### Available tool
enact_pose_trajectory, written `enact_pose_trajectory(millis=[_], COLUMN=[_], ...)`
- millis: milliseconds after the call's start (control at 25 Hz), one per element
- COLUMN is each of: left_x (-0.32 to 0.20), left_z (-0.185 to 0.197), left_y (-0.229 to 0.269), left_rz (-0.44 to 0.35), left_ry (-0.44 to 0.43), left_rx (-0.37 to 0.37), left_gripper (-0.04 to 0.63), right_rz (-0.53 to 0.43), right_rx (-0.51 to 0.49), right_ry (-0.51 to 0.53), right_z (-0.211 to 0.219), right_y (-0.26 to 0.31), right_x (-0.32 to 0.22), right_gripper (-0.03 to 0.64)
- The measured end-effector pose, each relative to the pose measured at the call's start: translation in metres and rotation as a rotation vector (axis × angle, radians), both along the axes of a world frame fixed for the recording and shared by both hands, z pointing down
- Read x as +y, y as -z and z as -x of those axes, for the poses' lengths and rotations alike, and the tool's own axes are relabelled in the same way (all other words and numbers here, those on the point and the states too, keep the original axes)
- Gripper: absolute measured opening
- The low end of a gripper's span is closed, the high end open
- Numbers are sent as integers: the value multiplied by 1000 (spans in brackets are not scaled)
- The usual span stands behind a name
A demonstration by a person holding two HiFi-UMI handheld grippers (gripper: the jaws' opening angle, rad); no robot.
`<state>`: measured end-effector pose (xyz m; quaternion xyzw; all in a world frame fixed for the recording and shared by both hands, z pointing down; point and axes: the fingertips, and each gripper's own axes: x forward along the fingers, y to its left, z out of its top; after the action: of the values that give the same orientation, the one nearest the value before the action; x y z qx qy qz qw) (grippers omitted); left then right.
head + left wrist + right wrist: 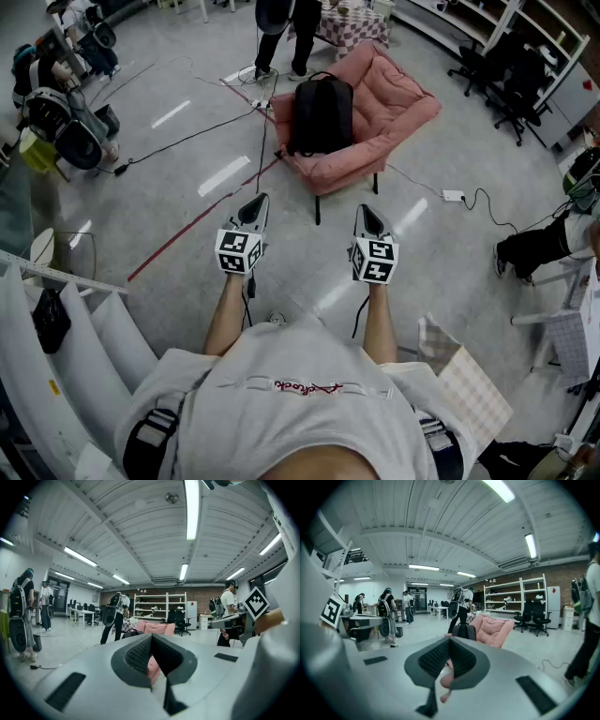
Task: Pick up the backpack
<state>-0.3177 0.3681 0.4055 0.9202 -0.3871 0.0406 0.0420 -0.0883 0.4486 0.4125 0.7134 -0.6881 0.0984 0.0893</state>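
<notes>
Jaws closed and empty on both sides, pickup not started.
Left hand-held gripper is held closed over the floor; the black backpack is seen upright on the pink armchair, well ahead; right hand-held gripper is likewise closed on nothing.

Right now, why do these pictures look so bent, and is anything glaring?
Head view: wide lens curves the room; lamp reflections streak the floor. Left gripper view: dark round border, ceiling lamp blown white. Right gripper view: same bulge, armchair fairly sharp, close jaws soft.
</notes>
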Motion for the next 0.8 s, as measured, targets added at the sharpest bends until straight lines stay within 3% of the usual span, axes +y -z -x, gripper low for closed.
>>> enact_pose_trajectory(millis=[800], left_x=[-34], left_z=[11], left_y=[1], left_rz=[-17], left_ry=[-94], left_rx=[11], left_gripper=[9], right_rz=[13], right_rx=[17], right_ry=[-27], right_z=[42], right_y=[-6], right_x=[-34], right_gripper=[18])
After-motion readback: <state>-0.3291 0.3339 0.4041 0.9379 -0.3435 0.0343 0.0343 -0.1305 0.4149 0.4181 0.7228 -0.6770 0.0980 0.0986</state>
